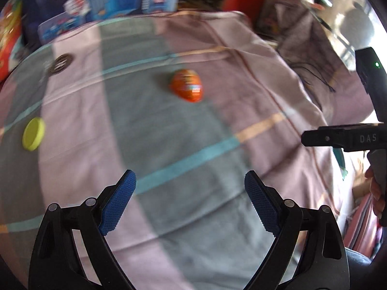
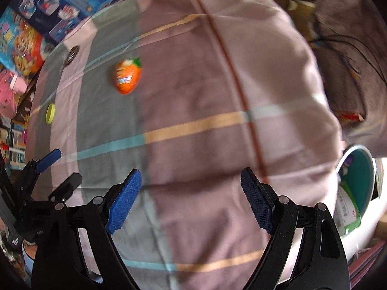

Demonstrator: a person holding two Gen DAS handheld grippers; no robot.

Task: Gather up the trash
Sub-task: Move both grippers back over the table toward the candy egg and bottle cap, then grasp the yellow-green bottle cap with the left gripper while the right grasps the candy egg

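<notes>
You're in the approach step: left gripper (image 1: 189,200) and right gripper (image 2: 191,198) both spread wide and empty over the striped cloth (image 1: 193,145), orange wrapper (image 1: 186,85) lying ahead, yellow cap (image 1: 33,134) farther left; next, lower one onto the wrapper.

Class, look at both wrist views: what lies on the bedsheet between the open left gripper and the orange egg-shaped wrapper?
Nothing: between the left gripper and the orange wrapper there is only bare striped bedsheet, shown clearest in the left wrist view. The yellow cap sits off to the side.
</notes>
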